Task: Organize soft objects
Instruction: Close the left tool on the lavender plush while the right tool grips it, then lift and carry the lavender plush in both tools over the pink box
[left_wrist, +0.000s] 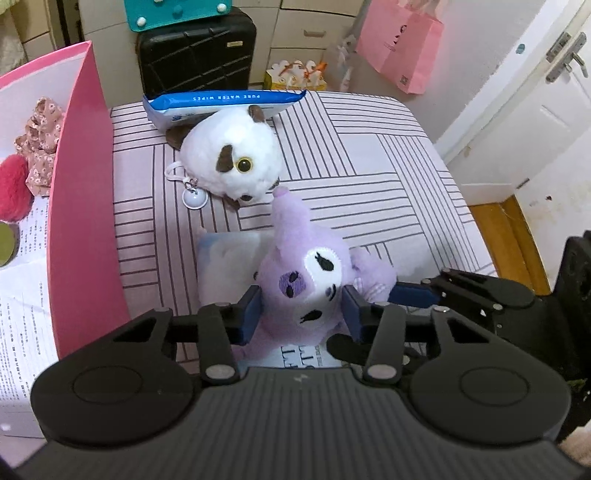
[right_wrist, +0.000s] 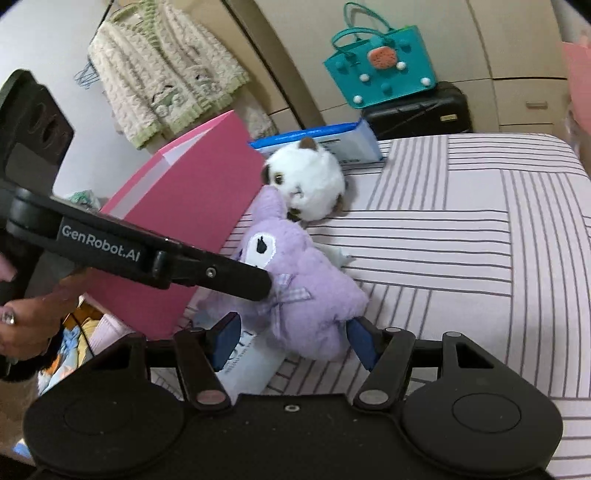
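Nearest in the left wrist view, the left gripper (left_wrist: 302, 314) is seen with its blue pads pressed against both sides of the purple plush (left_wrist: 306, 280), pinching it at the head. No earlier picture is given, so only the pinch itself is noted. In the right wrist view, the right gripper (right_wrist: 291, 341) is held spread around the lower end of the same plush (right_wrist: 299, 295); its pads are not seen to press in, and contact on the right pad cannot be told. The plush is lying on the striped bed cover (left_wrist: 369, 166), partly over a white packet (left_wrist: 221, 258).

Just beyond, the white plush (left_wrist: 236, 162) is touched by the purple ear tip. Further back a wipes pack (left_wrist: 221, 103) is propped. To the left, the pink box (left_wrist: 85, 221) is standing open.

Risks judged: soft pile may be compressed and slip from the pinch on lifting; the white plush or packet may be dragged along; the box wall may be clipped.
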